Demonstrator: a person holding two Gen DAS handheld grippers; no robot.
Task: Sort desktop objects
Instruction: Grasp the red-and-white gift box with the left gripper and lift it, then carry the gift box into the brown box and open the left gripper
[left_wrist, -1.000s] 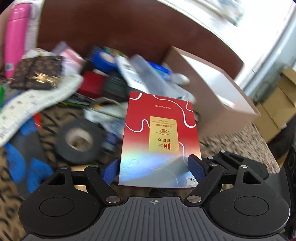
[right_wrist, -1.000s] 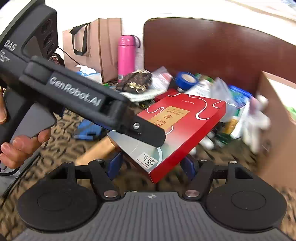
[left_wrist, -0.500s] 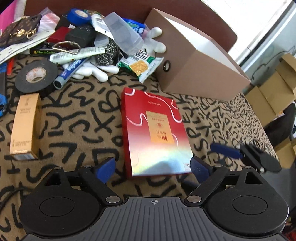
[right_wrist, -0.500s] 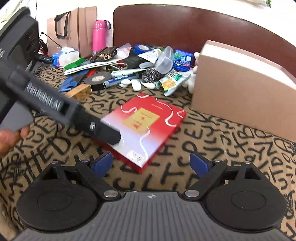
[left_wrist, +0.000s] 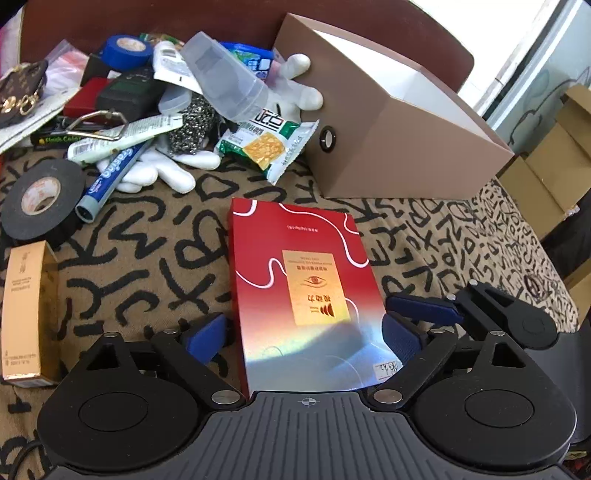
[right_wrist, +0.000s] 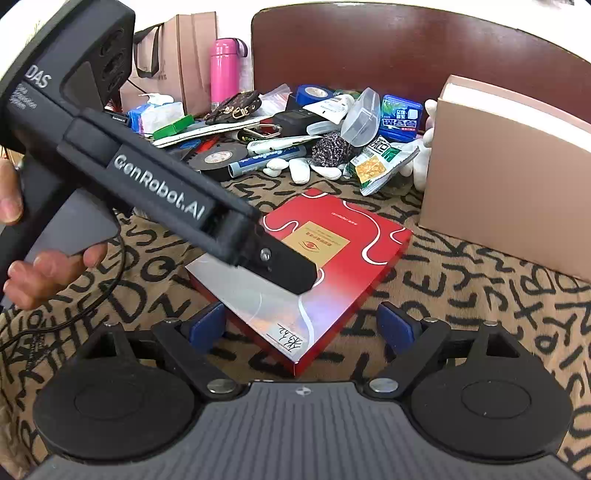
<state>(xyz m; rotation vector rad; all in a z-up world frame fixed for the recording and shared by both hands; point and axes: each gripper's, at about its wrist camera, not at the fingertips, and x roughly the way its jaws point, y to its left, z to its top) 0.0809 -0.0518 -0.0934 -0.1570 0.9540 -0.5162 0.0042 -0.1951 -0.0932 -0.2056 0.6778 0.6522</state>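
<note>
We see a flat red box (left_wrist: 295, 295) lying on the tabletop (left_wrist: 147, 266), on its letter-patterned cloth, near the front edge and about midway along it. Its silvery near end sits between the blue pads of the left hand-held gripper (left_wrist: 303, 336). Those jaws are spread and opening; neither pad seems to press the box, though the right pad stands so close to its edge that we cannot be sure.

In the right wrist view the same box (right_wrist: 354, 240) lies at an angle, one corner pointing toward the camera. The right hand-held gripper (right_wrist: 301, 325) straddles that corner with its jaws wide but closing; both pads (right_wrist: 207, 325) stand clear of the box sides. The left hand-held gripper crosses this view from the upper left, a hand (right_wrist: 40, 273) on its handle, with one black finger over the box top.

Beyond the box, toward the right rear of the tabletop, stands an open brown carton (left_wrist: 399, 129). Along the rear edge lies a heap: a snack packet (left_wrist: 266, 144), a white glove (left_wrist: 166, 170), a steel scourer (left_wrist: 192, 129), a marker (left_wrist: 110, 177), a clear lid (left_wrist: 221, 85) and blue tape (left_wrist: 125, 48). A black tape roll (left_wrist: 40, 195) and a tan carton (left_wrist: 26, 310) lie near the left edge. A pink flask (right_wrist: 224, 70) stands at the far left corner.
</note>
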